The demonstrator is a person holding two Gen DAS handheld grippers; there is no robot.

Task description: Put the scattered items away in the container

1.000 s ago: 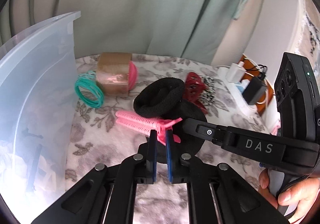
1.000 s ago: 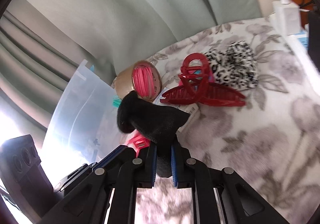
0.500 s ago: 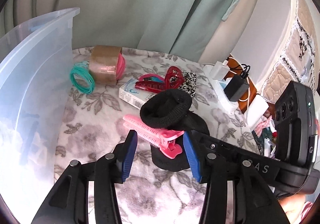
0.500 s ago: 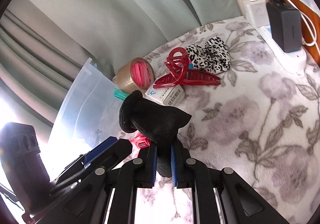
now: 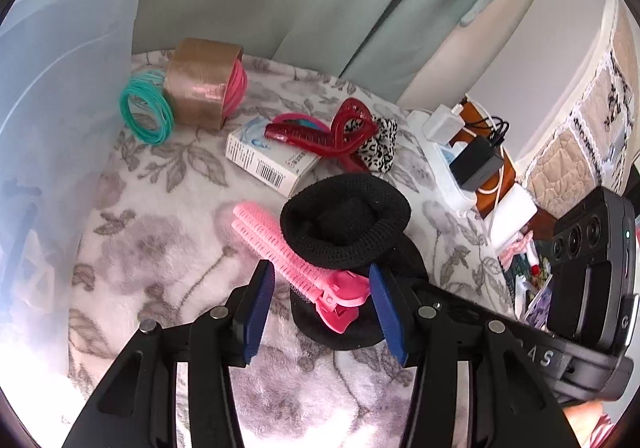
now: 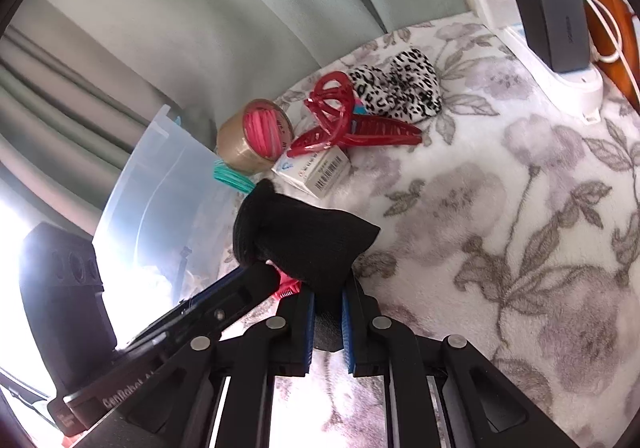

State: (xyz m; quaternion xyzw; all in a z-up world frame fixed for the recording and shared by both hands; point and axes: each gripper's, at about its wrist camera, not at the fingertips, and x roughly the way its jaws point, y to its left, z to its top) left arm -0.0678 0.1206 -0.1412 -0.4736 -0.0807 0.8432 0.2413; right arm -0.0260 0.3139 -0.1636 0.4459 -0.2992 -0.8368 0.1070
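Observation:
My right gripper (image 6: 326, 322) is shut on a black knit headband (image 6: 304, 240), held above the floral blanket; the headband also shows in the left wrist view (image 5: 346, 218). My left gripper (image 5: 322, 296) is open, its blue pads on either side of a pink hair clip (image 5: 296, 268) that lies partly under the headband. The clear plastic container (image 5: 60, 88) stands at the left; it also shows in the right wrist view (image 6: 160, 184).
On the blanket lie a brown tape roll (image 5: 204, 84) with pink bands, teal hair ties (image 5: 146, 108), a white box (image 5: 268, 158), a red claw clip (image 5: 336, 132) and a leopard scrunchie (image 5: 380, 144). A power strip with chargers (image 5: 460, 152) sits at the right.
My left gripper has opened and pulled back from the pink clip, which stays on the blanket. My right gripper has lifted a little with the headband still in it.

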